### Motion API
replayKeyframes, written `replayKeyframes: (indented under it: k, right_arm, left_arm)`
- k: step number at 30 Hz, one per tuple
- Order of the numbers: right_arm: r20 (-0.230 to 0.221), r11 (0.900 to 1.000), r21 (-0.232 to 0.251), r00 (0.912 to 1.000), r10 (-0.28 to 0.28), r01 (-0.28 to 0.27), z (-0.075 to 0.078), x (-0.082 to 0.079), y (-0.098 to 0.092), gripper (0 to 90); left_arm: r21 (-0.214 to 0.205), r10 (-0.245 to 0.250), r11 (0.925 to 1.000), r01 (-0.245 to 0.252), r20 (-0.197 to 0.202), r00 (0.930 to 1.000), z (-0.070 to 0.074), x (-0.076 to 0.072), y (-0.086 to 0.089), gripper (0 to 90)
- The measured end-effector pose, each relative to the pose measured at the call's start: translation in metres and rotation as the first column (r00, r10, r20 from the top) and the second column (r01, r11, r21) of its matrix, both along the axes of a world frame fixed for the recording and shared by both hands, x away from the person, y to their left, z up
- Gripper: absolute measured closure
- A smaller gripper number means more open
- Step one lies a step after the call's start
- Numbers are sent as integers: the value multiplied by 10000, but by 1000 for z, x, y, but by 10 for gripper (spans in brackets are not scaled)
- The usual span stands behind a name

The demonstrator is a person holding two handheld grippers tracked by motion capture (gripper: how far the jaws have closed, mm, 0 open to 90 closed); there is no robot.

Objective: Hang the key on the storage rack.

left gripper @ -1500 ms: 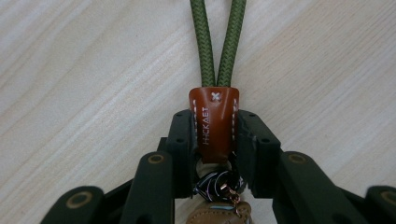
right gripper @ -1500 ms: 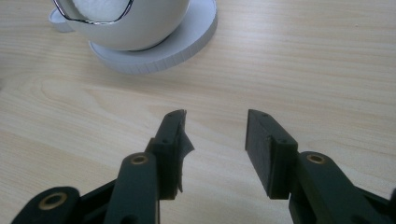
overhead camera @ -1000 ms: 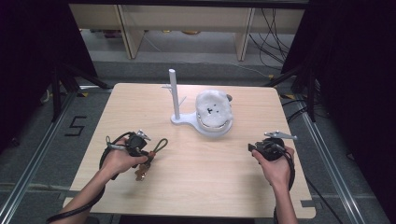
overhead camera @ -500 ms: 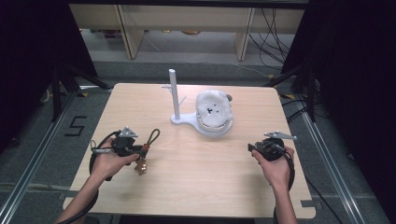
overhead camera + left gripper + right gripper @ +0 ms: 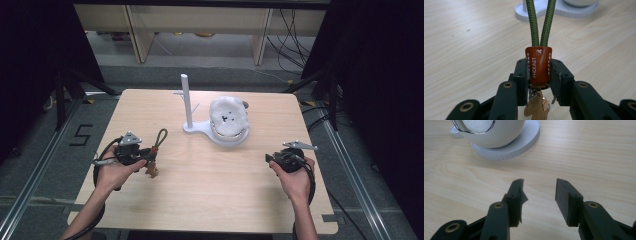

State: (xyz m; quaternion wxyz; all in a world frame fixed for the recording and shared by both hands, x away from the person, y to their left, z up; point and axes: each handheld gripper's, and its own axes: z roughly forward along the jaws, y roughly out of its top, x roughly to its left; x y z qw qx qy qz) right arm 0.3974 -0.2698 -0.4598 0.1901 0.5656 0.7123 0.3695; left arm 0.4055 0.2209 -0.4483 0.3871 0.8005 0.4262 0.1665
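Clamping the keychain's leather tab (image 5: 538, 65), left fingers (image 5: 521, 72) aim its green loop (image 5: 160, 136) toward the white stand (image 5: 187, 102); right fingers (image 5: 515, 195) gape empty.

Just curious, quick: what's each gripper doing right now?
Left gripper: closed on the keychain.
Right gripper: open, holding nothing.

Table (image 5: 210, 200): pale wood-grain top, smooth, matt with a slight sheen. Keychain tab (image 5: 538, 65): reddish-brown leather, smooth, low gloss, white stitching along the edges and stamped lettering. Cord loop (image 5: 540, 22): olive green braided cloth, rough woven texture. Pendant (image 5: 536, 108) beneath the tab: tan leather, matt. Left gripper (image 5: 538, 75) jaws: black matt plastic with brass-coloured pivot pins. White stand (image 5: 189, 107): matt plastic. Bowl-shaped body (image 5: 496, 132): glossy white, edged by a bright metal rim.
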Motion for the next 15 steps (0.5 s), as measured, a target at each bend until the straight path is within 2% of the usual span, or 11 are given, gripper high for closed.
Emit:
replayKeyframes:
  k: [1,4,5,7,10,12,15]
  right_arm:
    - [23,10000,-30,10000,-13,13,0,0,0,587]
    - [16,10000,-24,10000,-18,18,0,0,0,587]
    - [20,10000,-27,10000,-19,19,0,0,0,588]
    - [12,10000,32,10000,-52,52,0,0,0,587]
    - [22,10000,8,10000,-35,35,-1,0,0,587]
    - [26,10000,23,10000,-42,42,-1,0,0,587]
    - [2,9999,117,10000,29,-29,-1,0,0,587]
  left_arm:
    - [-298,216,9993,-210,179,9996,0,0,-1,683]
    - [-258,94,9996,-90,155,9998,0,1,-1,682]
    - [-395,41,9992,-30,297,9996,0,2,-1,682]
    - [-432,186,9989,-166,451,9988,0,2,-2,682]
    - [-411,139,9991,-125,353,9993,1,3,-2,683]
    - [-403,197,9990,-178,463,9987,1,4,-1,683]
    - [-625,357,9976,-313,708,9969,2,5,-1,682]
